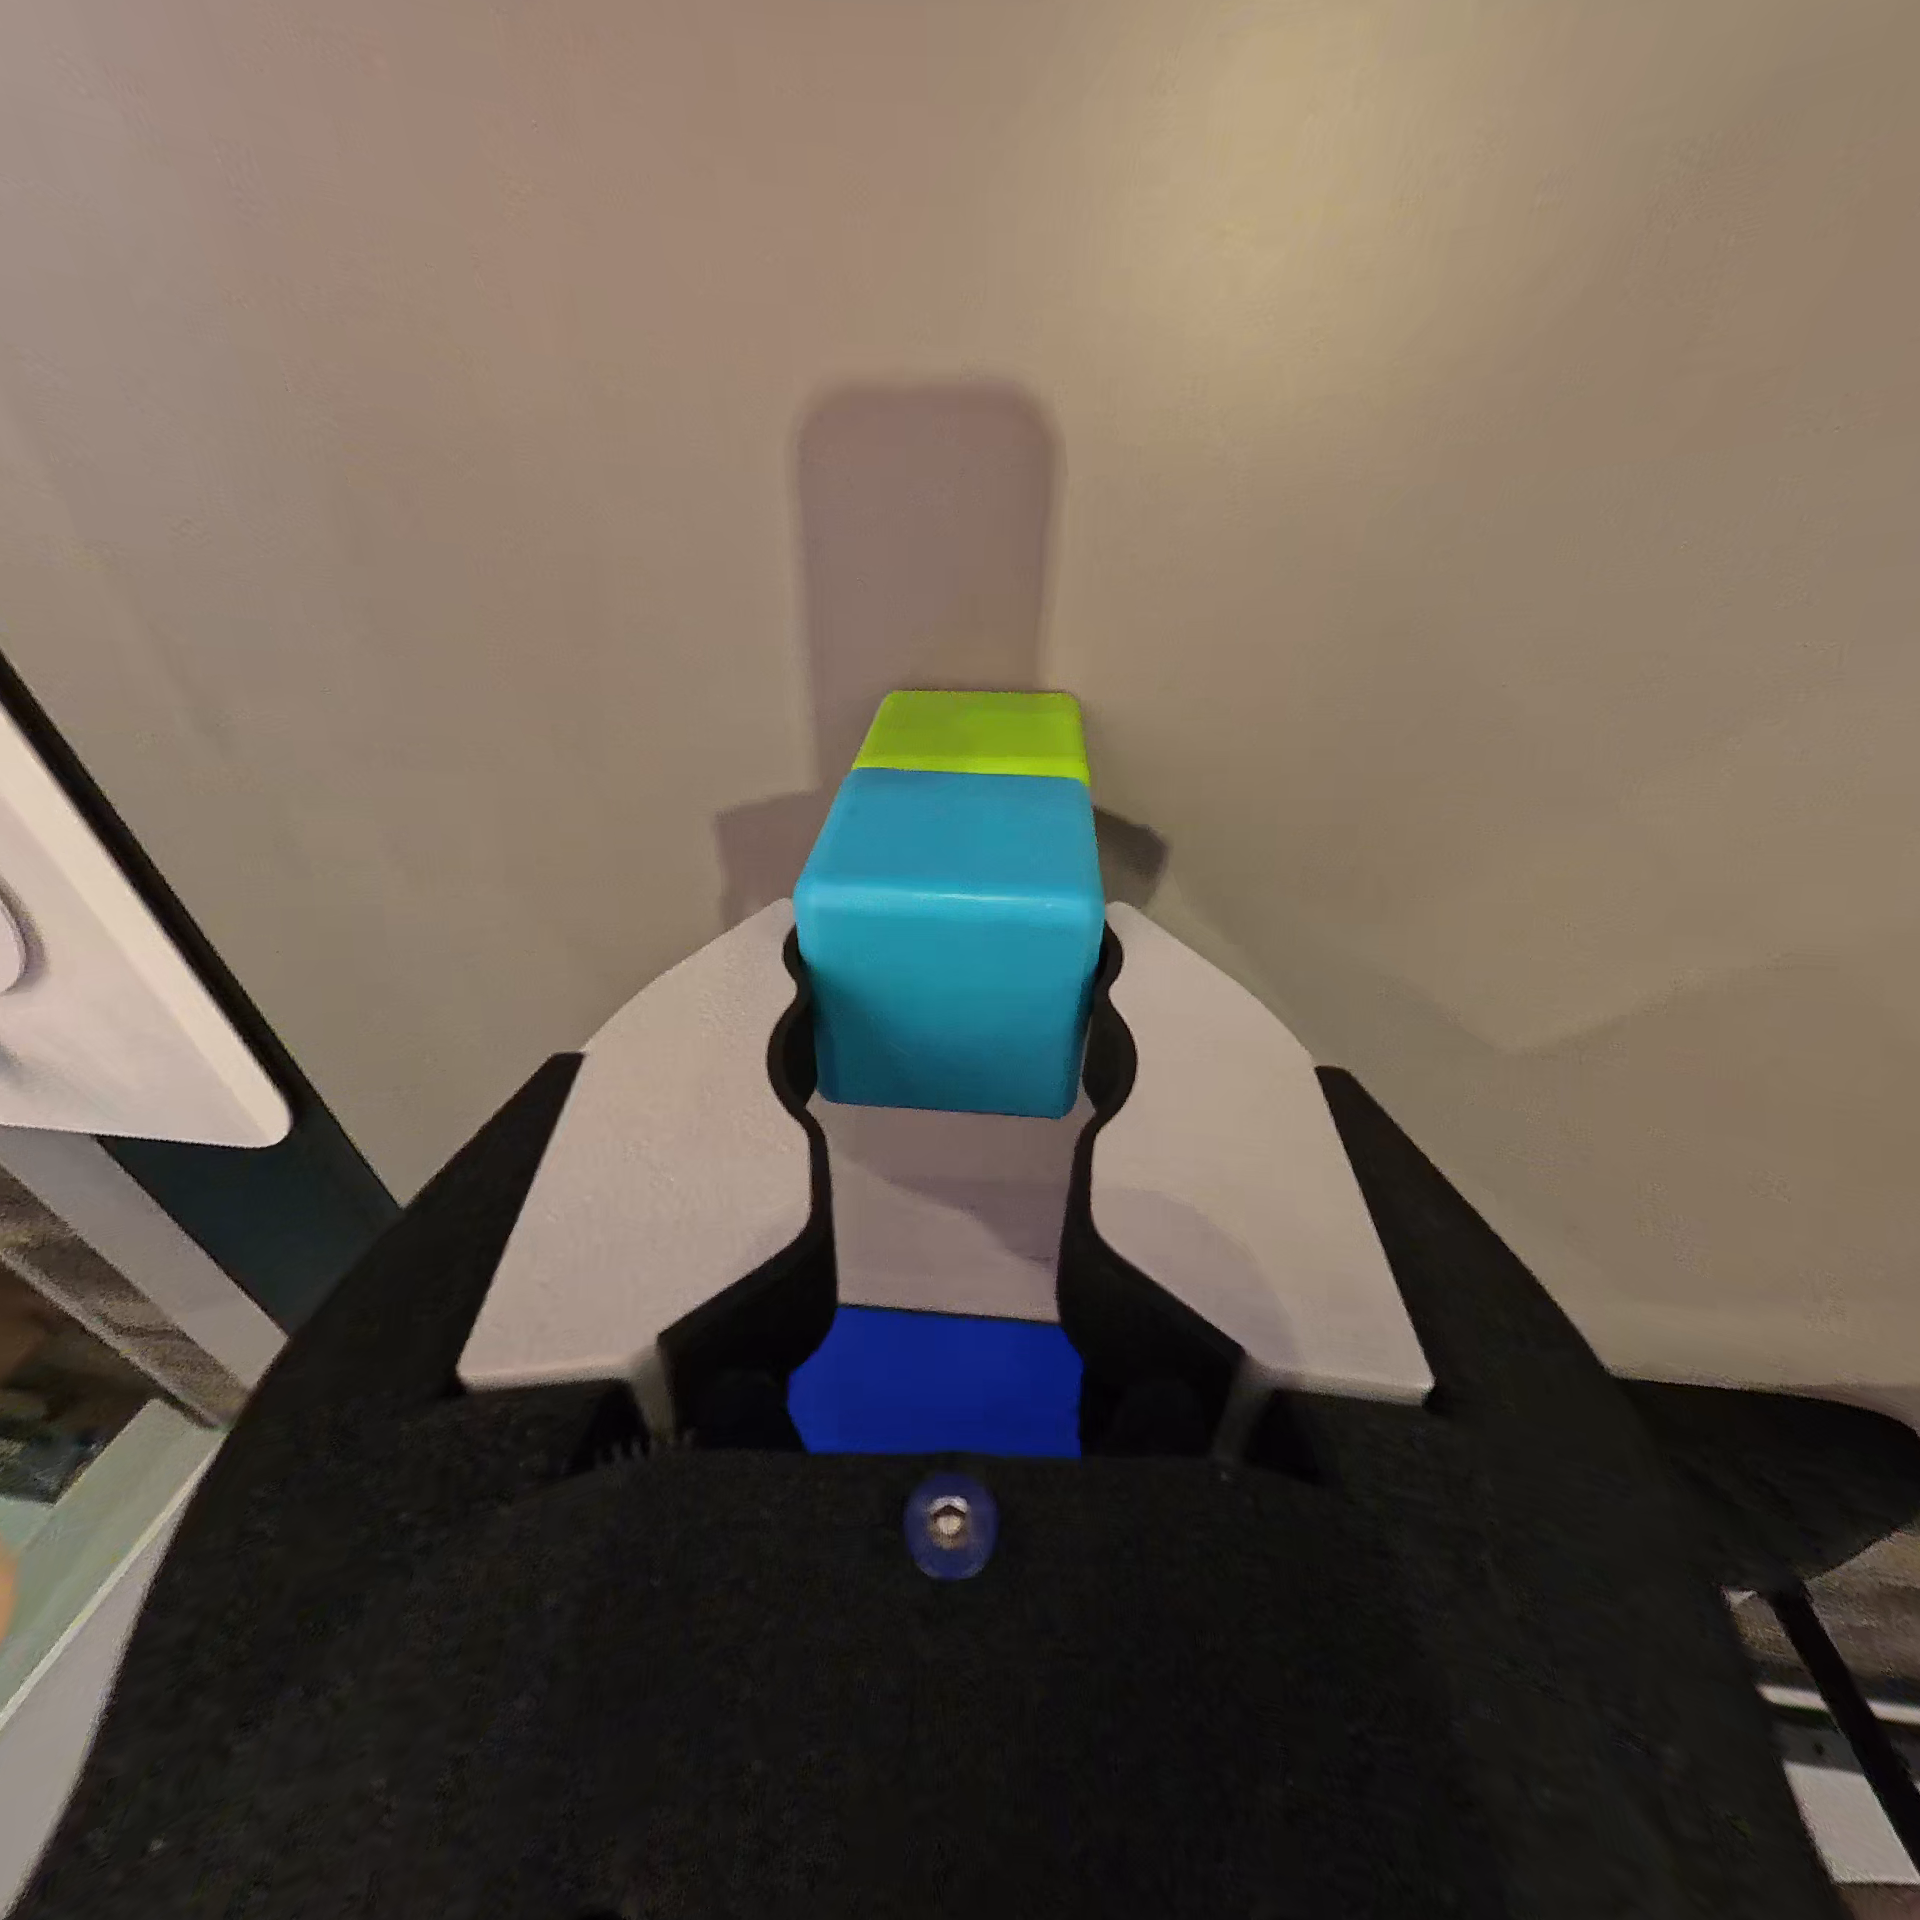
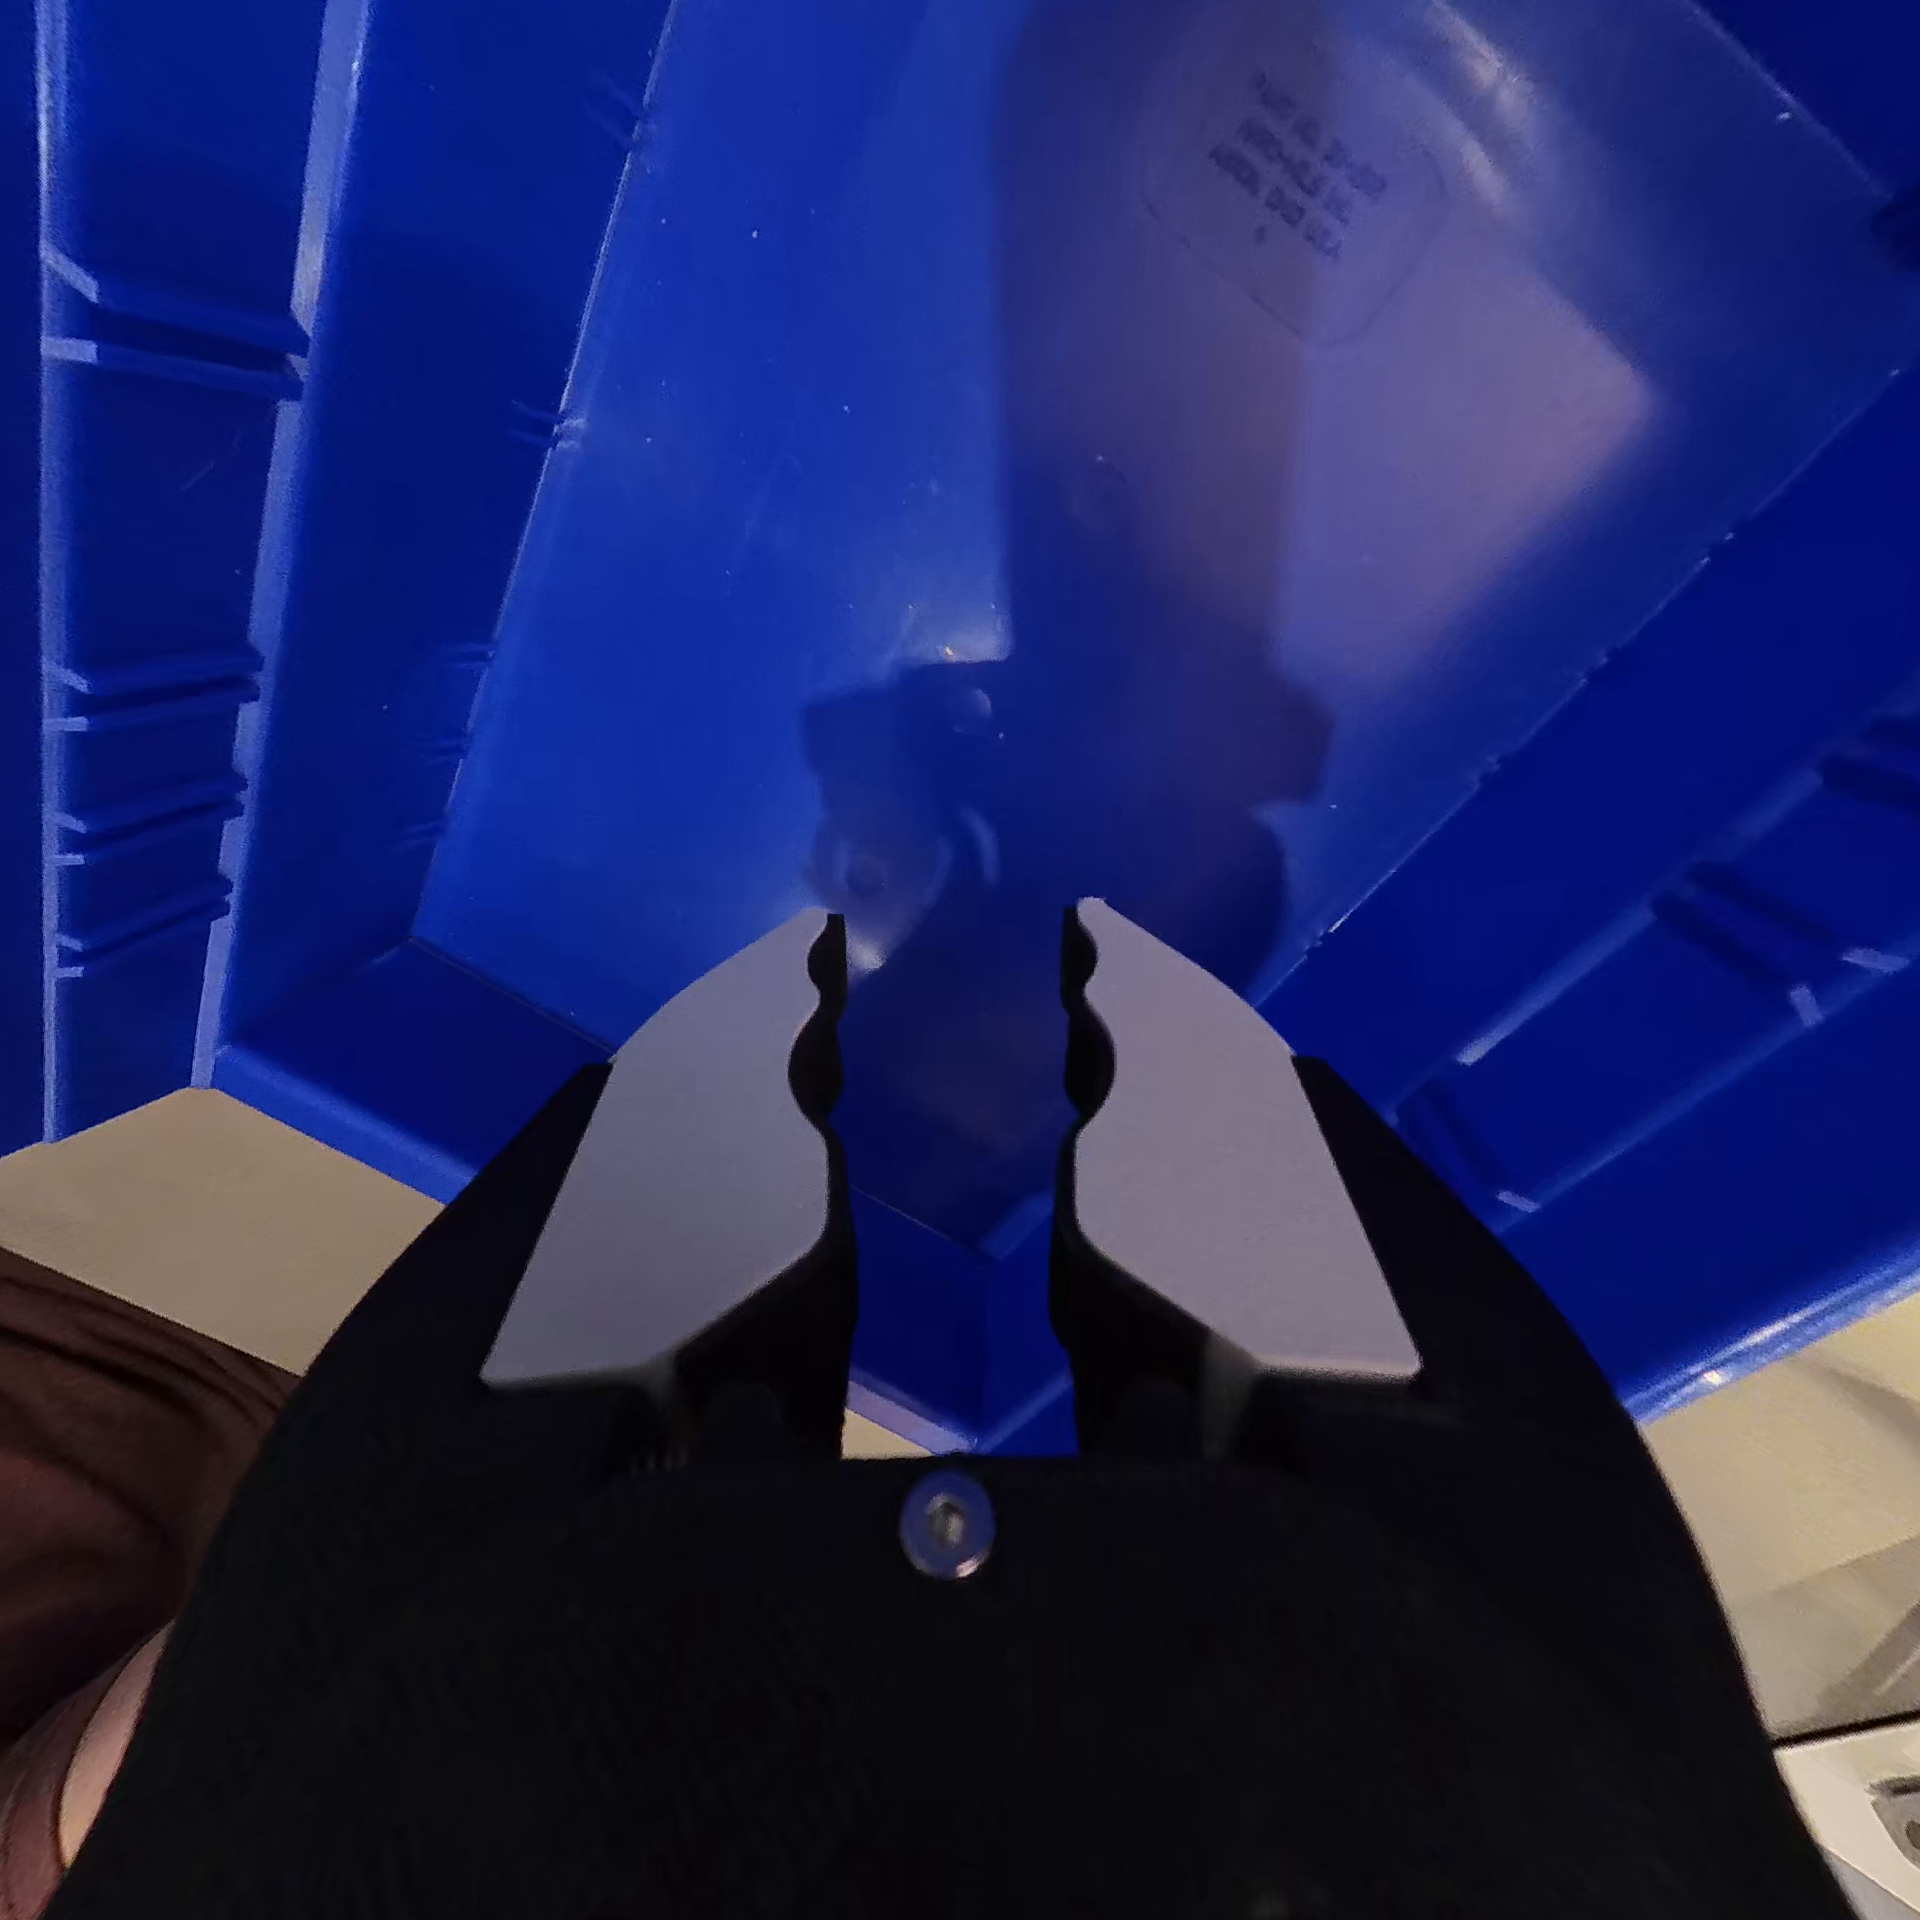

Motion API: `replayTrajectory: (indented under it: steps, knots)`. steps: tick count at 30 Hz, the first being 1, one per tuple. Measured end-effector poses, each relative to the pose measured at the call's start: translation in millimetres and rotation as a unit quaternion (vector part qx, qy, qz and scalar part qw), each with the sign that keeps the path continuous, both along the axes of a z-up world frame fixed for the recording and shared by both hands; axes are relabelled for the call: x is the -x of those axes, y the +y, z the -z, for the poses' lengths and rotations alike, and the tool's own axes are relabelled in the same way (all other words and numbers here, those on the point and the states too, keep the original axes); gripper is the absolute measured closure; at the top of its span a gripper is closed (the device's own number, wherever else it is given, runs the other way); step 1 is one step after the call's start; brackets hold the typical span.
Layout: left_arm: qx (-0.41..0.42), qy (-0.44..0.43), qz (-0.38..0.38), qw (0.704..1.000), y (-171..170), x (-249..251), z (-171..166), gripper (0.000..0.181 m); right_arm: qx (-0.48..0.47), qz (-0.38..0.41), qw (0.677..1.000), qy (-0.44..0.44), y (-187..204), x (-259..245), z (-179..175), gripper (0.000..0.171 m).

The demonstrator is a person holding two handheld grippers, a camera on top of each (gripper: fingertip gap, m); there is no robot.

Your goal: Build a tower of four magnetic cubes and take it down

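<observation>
In the left wrist view my left gripper point(image 1: 948, 940) is shut on a teal cube point(image 1: 945, 966), with its fingers point(image 1: 686, 1122) pressing the cube's two sides. A lime-green cube point(image 1: 977, 732) sits against the teal cube's far face, and both are over a beige table point(image 1: 1455, 623). A dark blue patch point(image 1: 935, 1382) shows low between the fingers; I cannot tell what it is. In the right wrist view my right gripper point(image 2: 954, 920) is open and empty, with its tips inside a blue plastic bin point(image 2: 727, 520). No cubes show in the bin.
A white flat device with a dark edge point(image 1: 114, 987) lies at the left of the table. The bin's floor carries a pale label point(image 2: 1299, 197). A person's brown sleeve point(image 2: 94, 1382) is at the lower left, beside the bin's near rim point(image 2: 343, 1112). My hands' fingertips stand some 30 cm from each other.
</observation>
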State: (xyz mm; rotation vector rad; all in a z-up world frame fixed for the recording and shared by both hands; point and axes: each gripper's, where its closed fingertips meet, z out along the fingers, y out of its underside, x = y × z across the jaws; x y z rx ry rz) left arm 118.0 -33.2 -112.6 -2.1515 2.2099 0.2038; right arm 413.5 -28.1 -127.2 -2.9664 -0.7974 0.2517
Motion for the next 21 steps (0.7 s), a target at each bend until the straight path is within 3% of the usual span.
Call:
replayTrajectory:
  steps: [4, 8, 10, 13, 16, 18, 19, 21]
  knots:
    - [0.005, -0.040, -0.016, 0.999, 1.7, 4.2, -16.2, 0.114, 0.002, -0.001, 1.000, 0.001, -0.7, -0.5, 0.4, 0.129]
    - [-0.070, -0.210, -0.051, 0.974, 14.8, 6.8, -94.1, 0.120, -0.003, 0.000, 1.000, 0.004, -0.8, -1.3, -1.9, 0.129]
    - [-0.140, -0.337, -0.074, 0.928, 20.3, 21.4, -156.5, 0.123, -0.004, 0.000, 1.000, 0.005, -1.0, -1.2, -3.6, 0.129]
    - [-0.262, -0.478, -0.149, 0.825, 24.1, 86.3, -236.6, 0.116, -0.007, -0.005, 1.000, 0.008, -1.2, 1.9, -6.2, 0.129]
    - [-0.367, -0.570, -0.205, 0.706, 15.7, 166.9, -275.4, 0.120, -0.005, -0.009, 1.000, 0.004, -1.0, 5.3, -5.7, 0.129]
    - [-0.418, -0.618, -0.204, 0.634, 7.3, 206.4, -285.8, 0.140, 0.002, -0.010, 1.000, -0.004, -2.4, 5.2, -3.1, 0.129]
    - [-0.429, -0.628, -0.213, 0.614, 8.2, 222.3, -284.6, 0.142, 0.005, -0.009, 1.000, -0.010, -3.2, 4.4, -1.5, 0.129]
    - [-0.404, -0.623, -0.247, 0.623, 20.2, 241.5, -268.4, 0.129, 0.012, -0.005, 1.000, -0.019, -4.6, 2.8, 2.2, 0.129]
